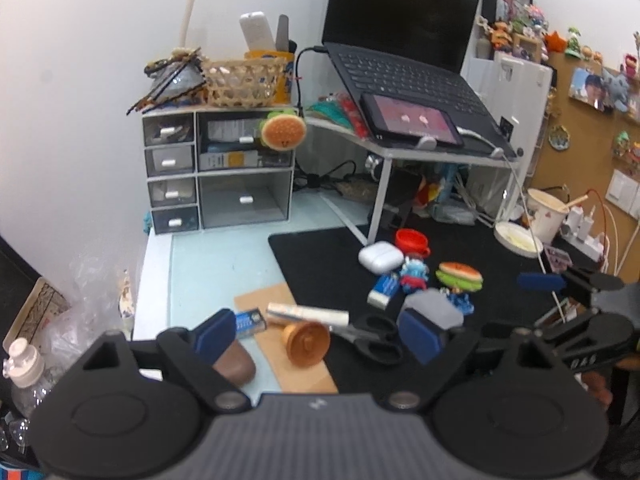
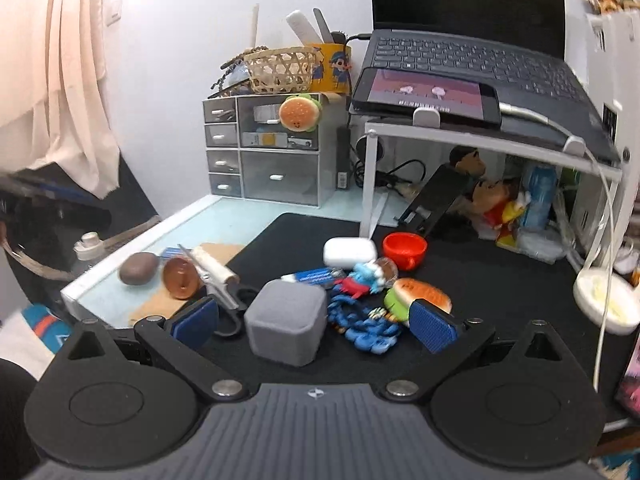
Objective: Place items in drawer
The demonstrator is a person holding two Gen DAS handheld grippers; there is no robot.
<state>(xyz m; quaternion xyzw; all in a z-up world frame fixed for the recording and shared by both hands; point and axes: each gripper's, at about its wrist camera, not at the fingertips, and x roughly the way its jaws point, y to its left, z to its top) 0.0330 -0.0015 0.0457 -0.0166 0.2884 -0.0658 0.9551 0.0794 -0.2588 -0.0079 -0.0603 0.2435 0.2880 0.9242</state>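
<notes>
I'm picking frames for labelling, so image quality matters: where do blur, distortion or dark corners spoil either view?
Left wrist view: fisheye bends the laptop and wall, corners are dark, and the scissors and stamp near the tongs look soft. Right wrist view: the same curvature and dark corners; the burger toy is smeared, while the grey box is sharp.

A pale blue desk [image 2: 256,220] is carrying a black mat [image 2: 460,280], a drawer unit [image 2: 280,152] and a laptop stand [image 2: 372,184]. A brown card [image 1: 280,344], a brown oval, perhaps a stone [image 2: 138,268], and a blue packet [image 1: 250,322] are lying on the bare desk.
</notes>
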